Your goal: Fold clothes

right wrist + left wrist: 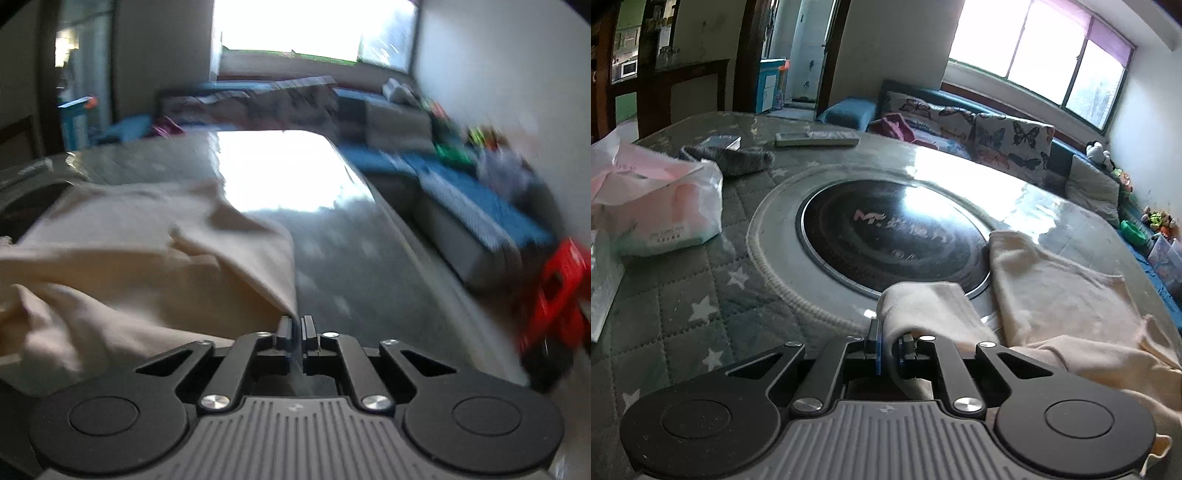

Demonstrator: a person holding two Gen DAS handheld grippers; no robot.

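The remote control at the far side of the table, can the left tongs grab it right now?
Probably not. The left tongs are shut on the cream cloth, and the remote control lies far across the table.

Cream garment (1060, 291): soft matt cloth, slightly napped. Table (1015, 192) under a glossy clear cover over quilted star-print fabric; dark centre plate (886, 236) smooth, shiny. Gripper bodies matt black plastic, bright metal screws.

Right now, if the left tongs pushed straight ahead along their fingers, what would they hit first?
Probably the round black cooktop set in the table. The left tongs are shut on a fold of the cream garment, pointing down at its near rim, though depth is hard to judge.
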